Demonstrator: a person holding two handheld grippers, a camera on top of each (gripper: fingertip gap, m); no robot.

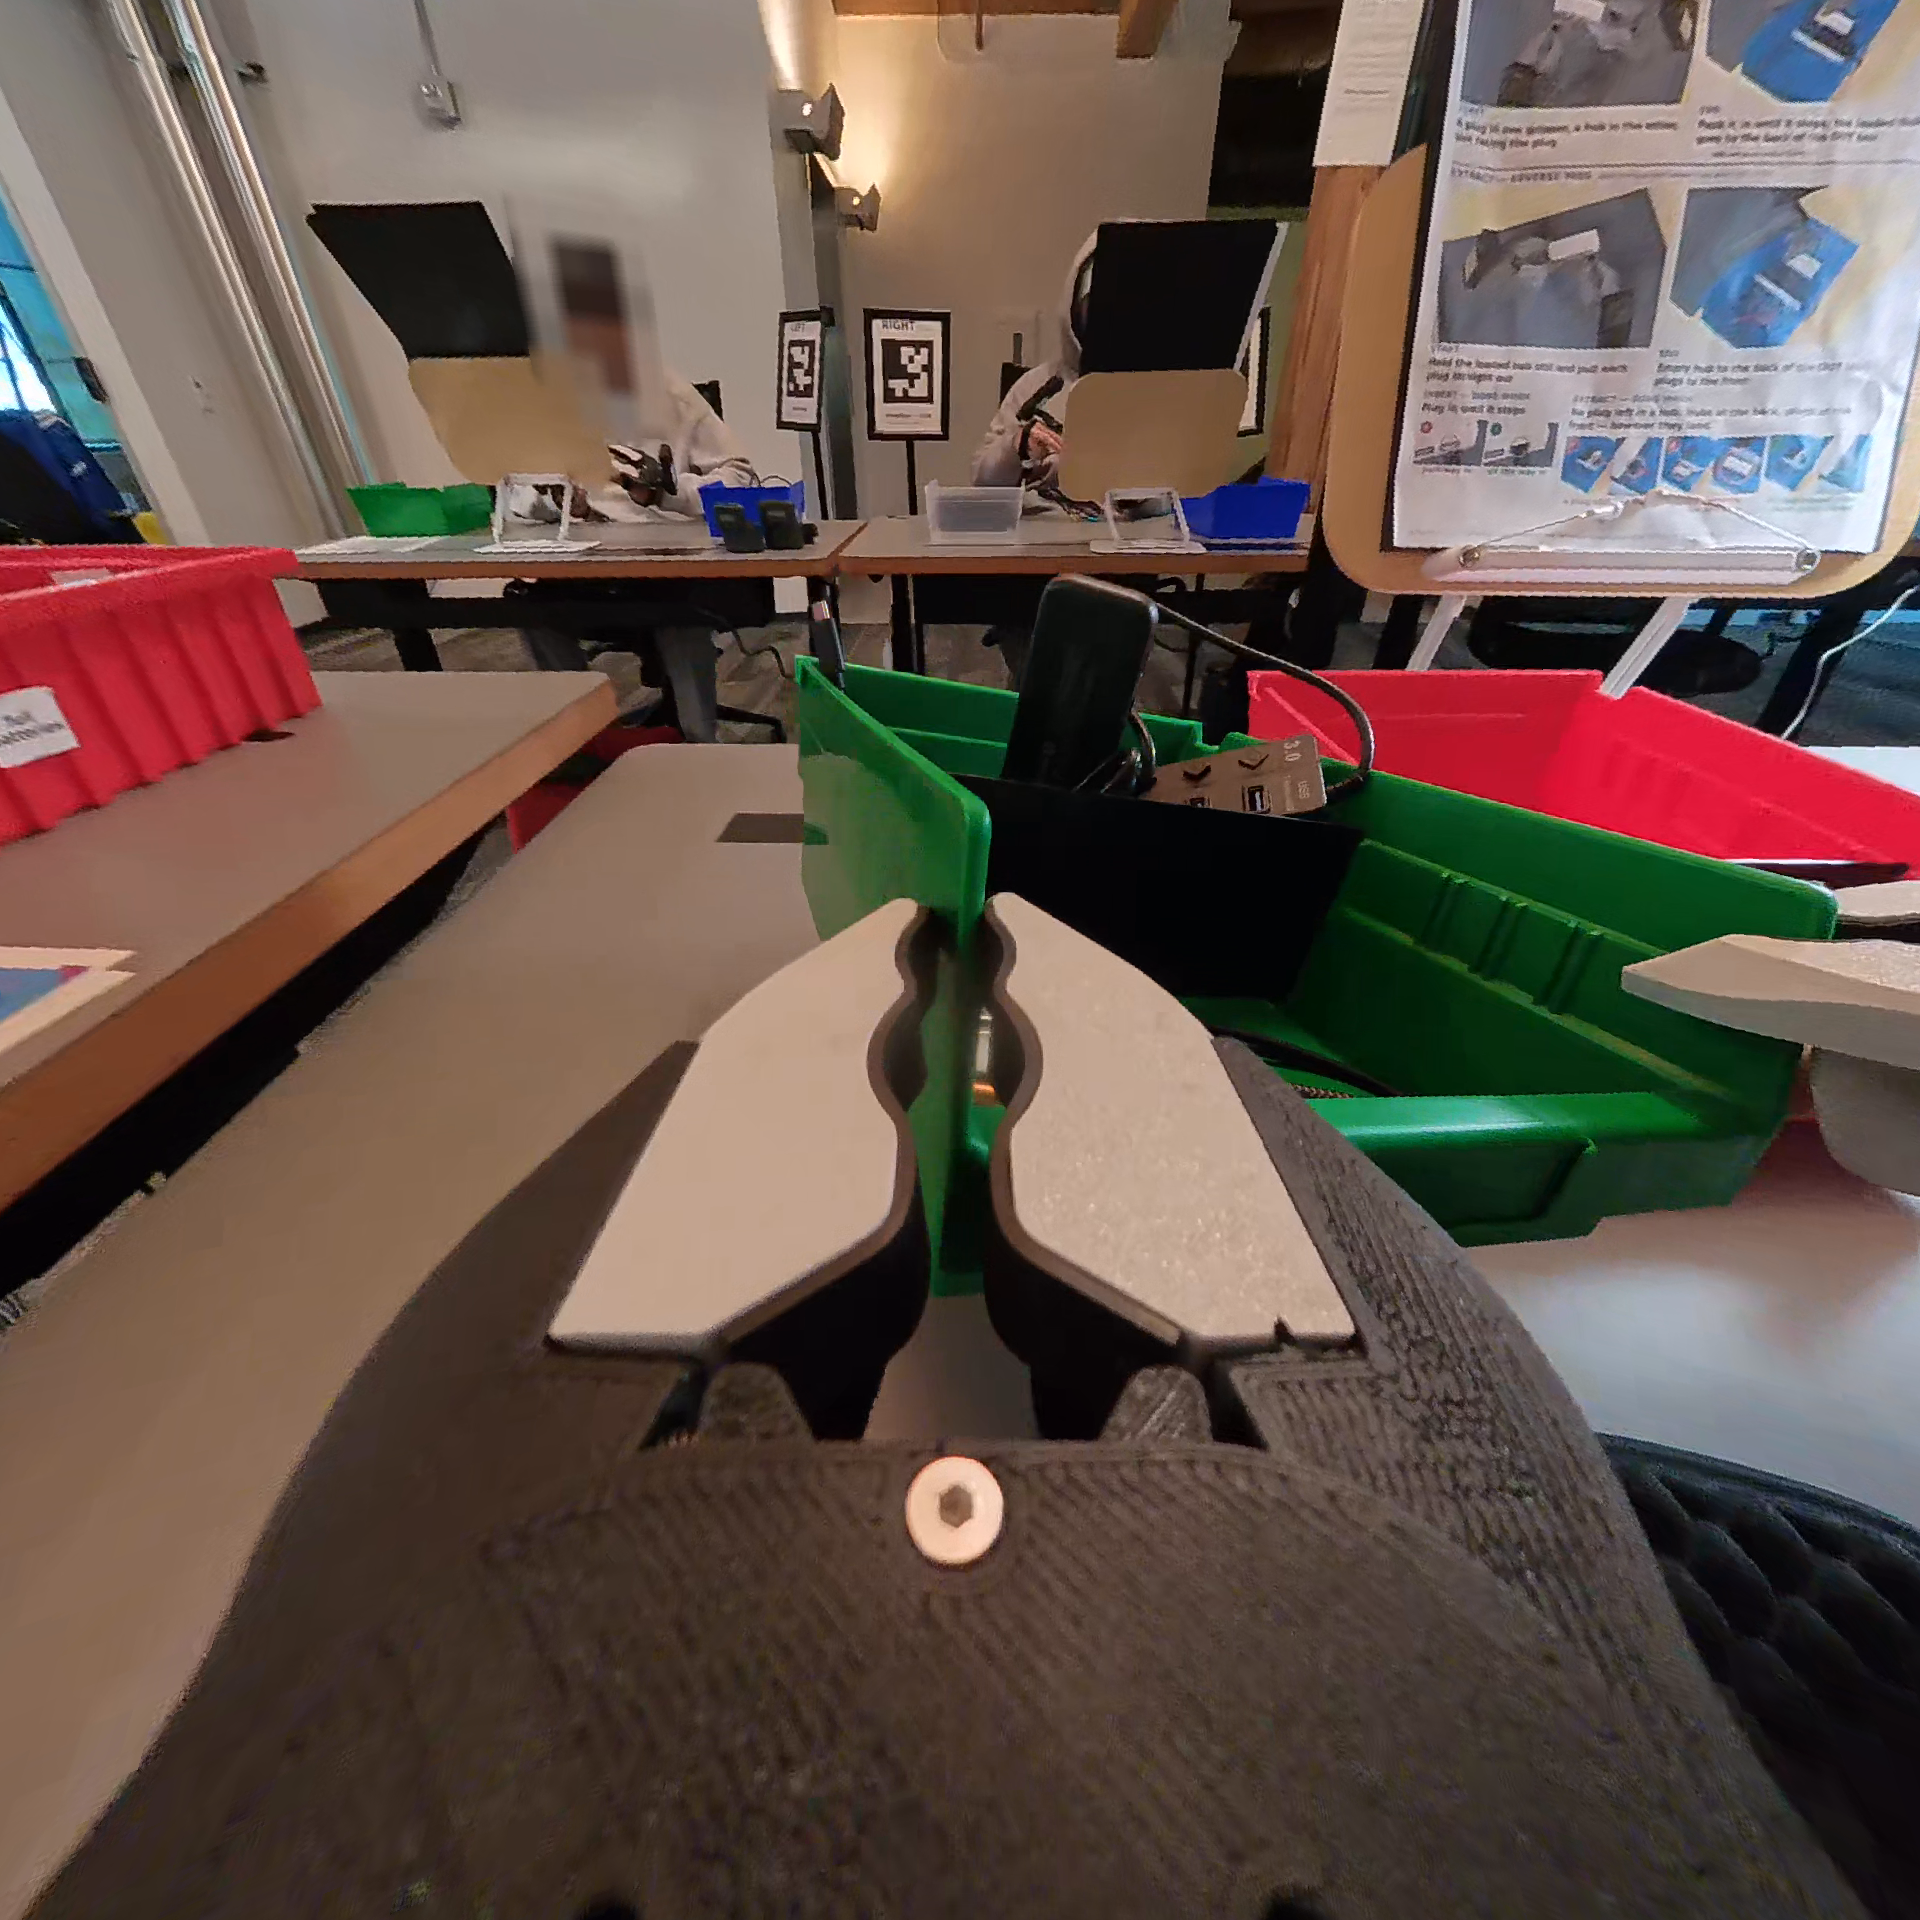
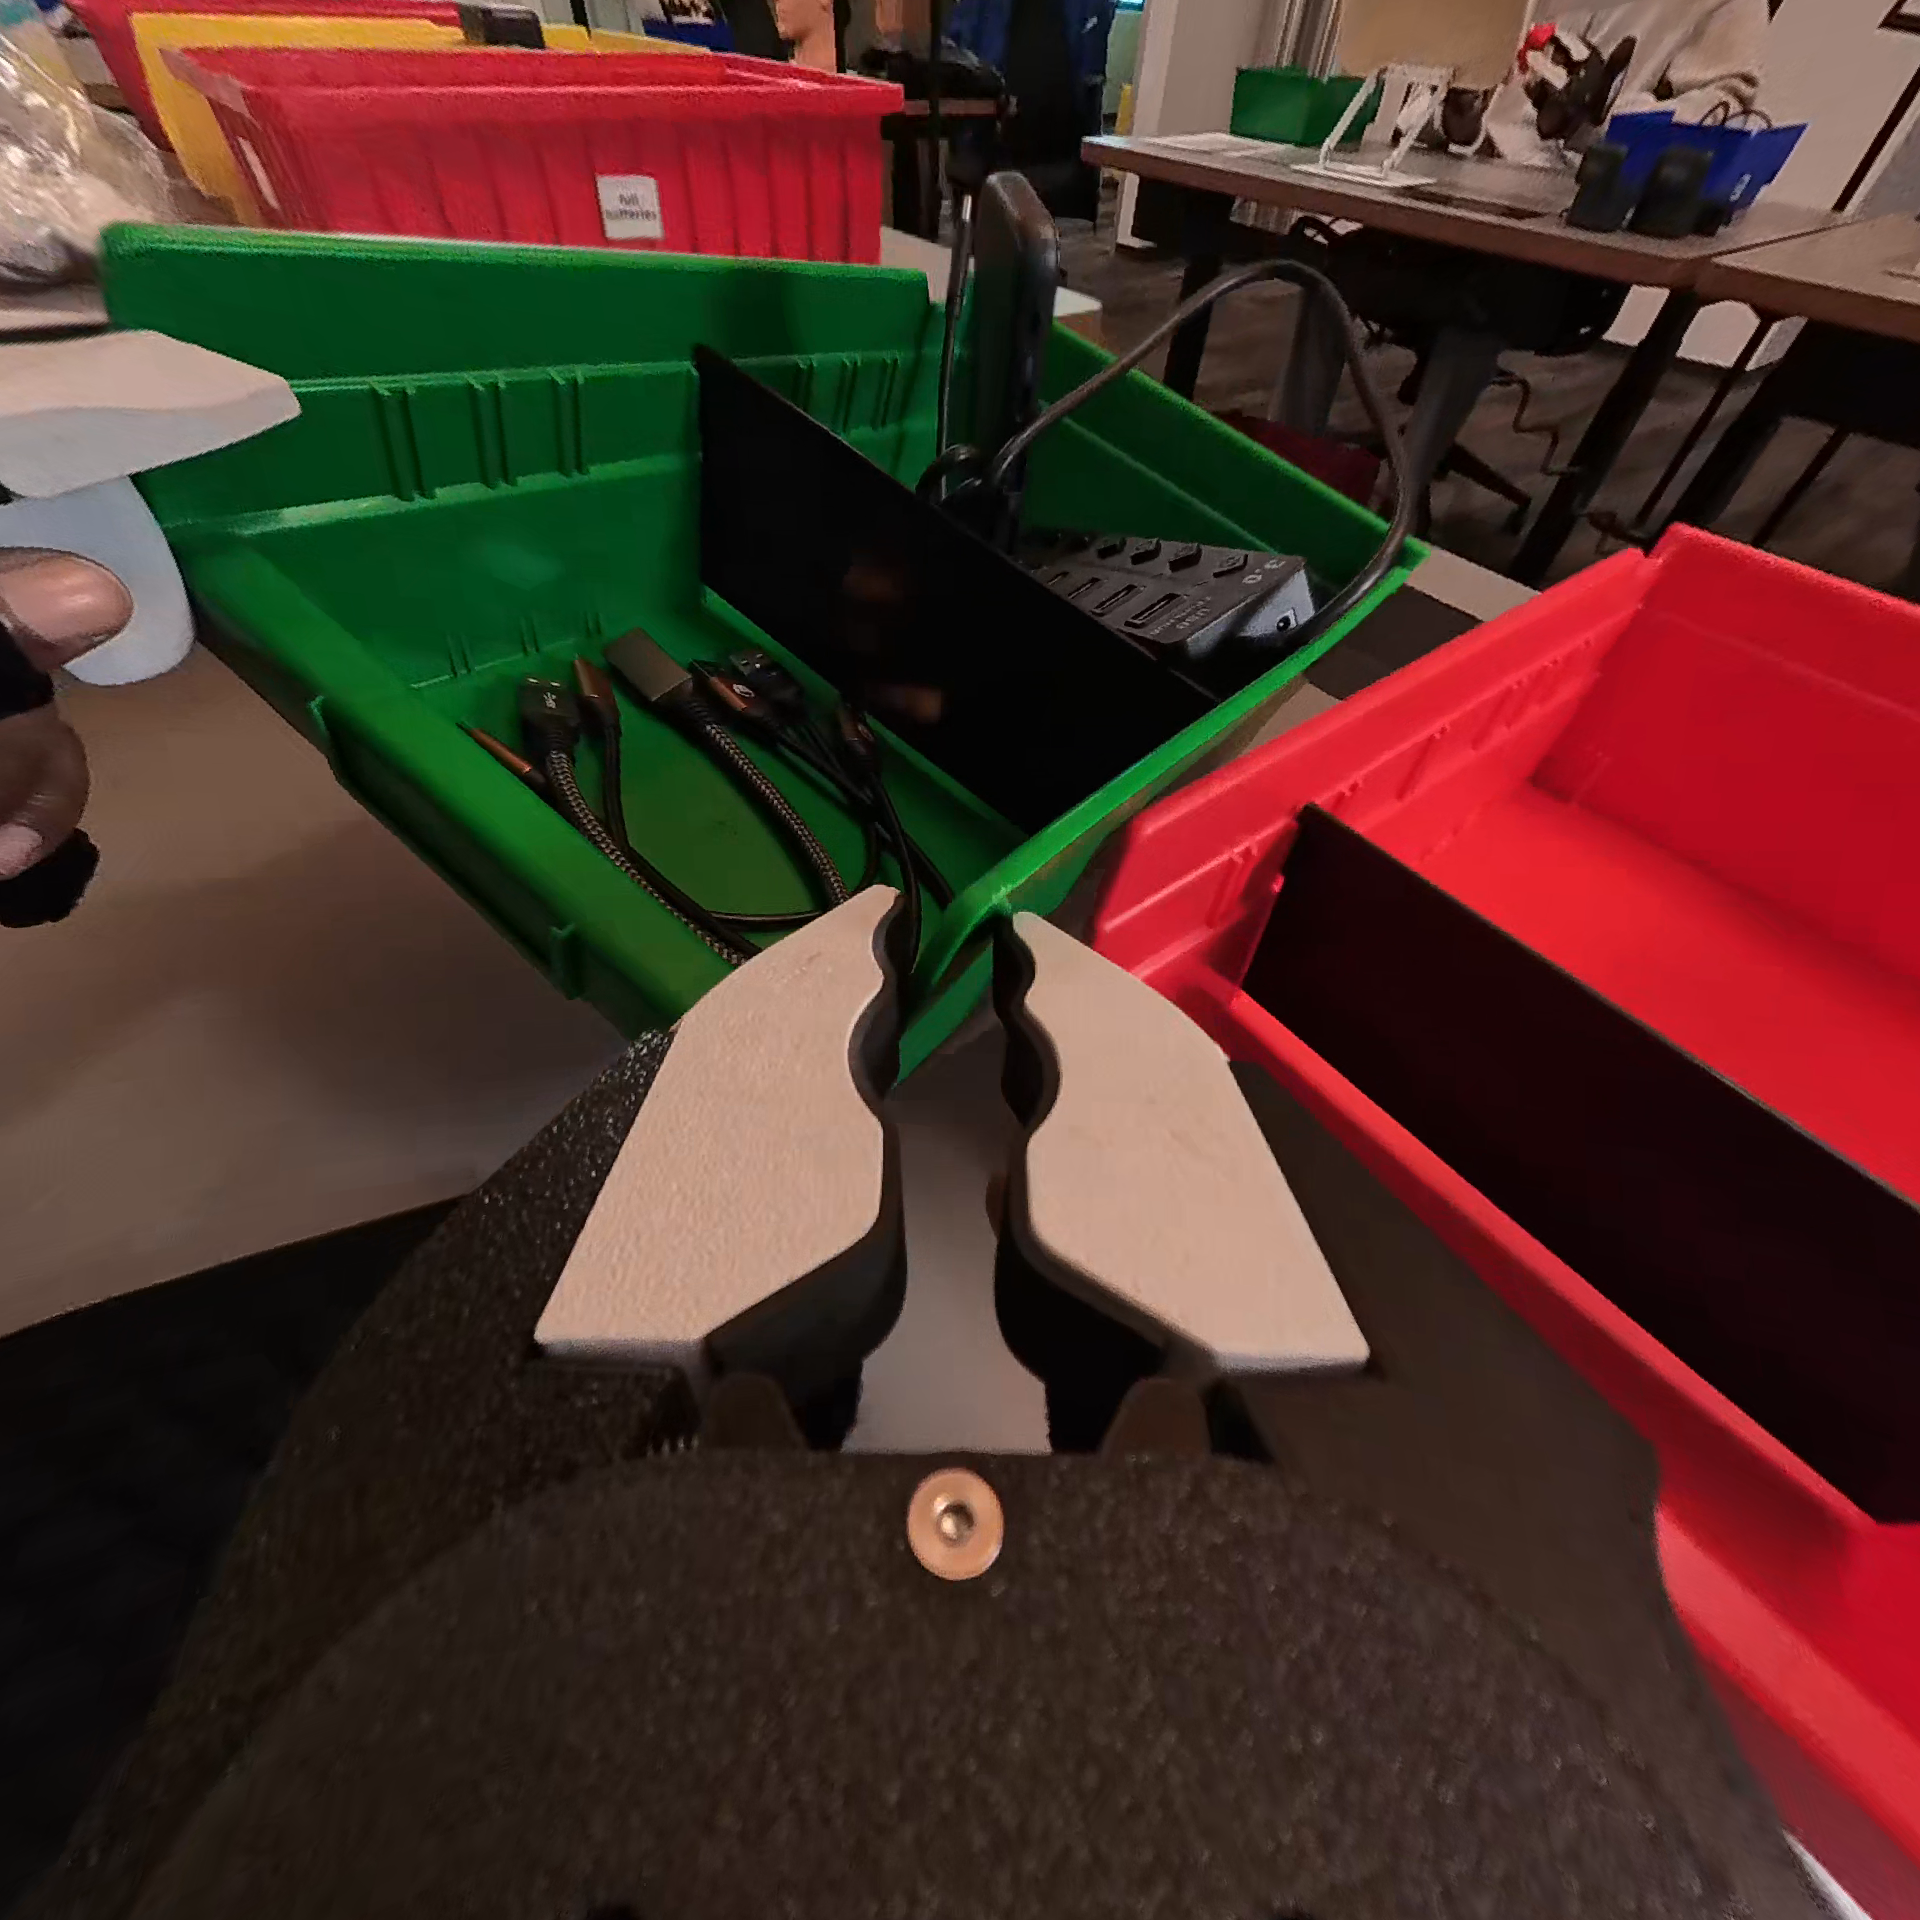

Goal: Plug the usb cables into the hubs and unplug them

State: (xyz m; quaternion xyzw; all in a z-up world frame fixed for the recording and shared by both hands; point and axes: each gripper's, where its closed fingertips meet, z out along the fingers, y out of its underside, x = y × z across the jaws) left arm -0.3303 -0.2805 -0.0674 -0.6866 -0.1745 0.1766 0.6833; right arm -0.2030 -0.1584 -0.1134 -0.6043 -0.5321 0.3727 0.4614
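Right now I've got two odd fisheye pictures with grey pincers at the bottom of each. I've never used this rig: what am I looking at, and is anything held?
There is no robot arm. A person holds a two-finger gripper in each hand, and each picture comes from a camera on one gripper, looking forward along its grey fingers.

One picture is the left gripper, at the near corner wall of the green bin. The other is the right gripper, at the opposite near corner of the same bin. Both have their jaws a little apart and hold nothing.

A black divider splits the green bin. The near part holds loose usb cables. The far part holds a black hub lying flat and another hub standing upright. Beside it, to the right, sits a red bin that looks empty. Everything rests on a grey table.
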